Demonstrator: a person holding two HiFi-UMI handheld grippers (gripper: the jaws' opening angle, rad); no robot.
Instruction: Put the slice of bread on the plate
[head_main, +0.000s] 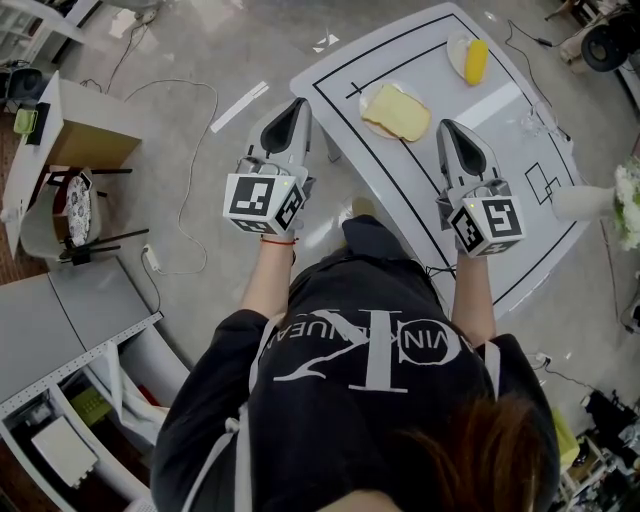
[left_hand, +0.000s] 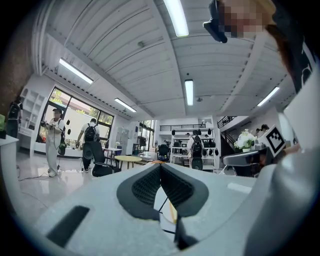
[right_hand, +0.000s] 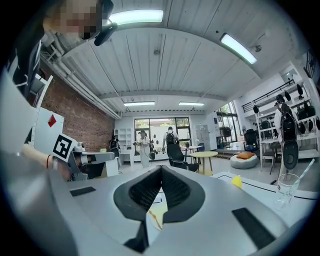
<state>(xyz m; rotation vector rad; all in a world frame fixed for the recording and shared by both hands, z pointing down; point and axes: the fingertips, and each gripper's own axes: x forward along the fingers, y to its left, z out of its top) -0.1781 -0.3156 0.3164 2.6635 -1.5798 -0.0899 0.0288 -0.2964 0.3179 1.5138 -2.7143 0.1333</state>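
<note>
A pale yellow slice of bread (head_main: 397, 112) lies on a white plate (head_main: 372, 94) on the white table (head_main: 520, 200), between and just beyond my two grippers. My left gripper (head_main: 299, 104) hangs over the table's left edge, jaws together with nothing in them (left_hand: 161, 166). My right gripper (head_main: 445, 125) is held over the table to the right of the bread, also shut and empty (right_hand: 161, 167). Both point level toward the far side. A sliver of the bread (right_hand: 157, 216) shows below the right jaws.
A second plate (head_main: 457, 48) at the far end carries a yellow item (head_main: 476, 61). A clear glass (right_hand: 286, 189) stands on the table's right side, white flowers (head_main: 630, 205) at its right edge. A cable (head_main: 190, 190) runs over the floor at the left, beside shelving (head_main: 60, 150). People stand in the background.
</note>
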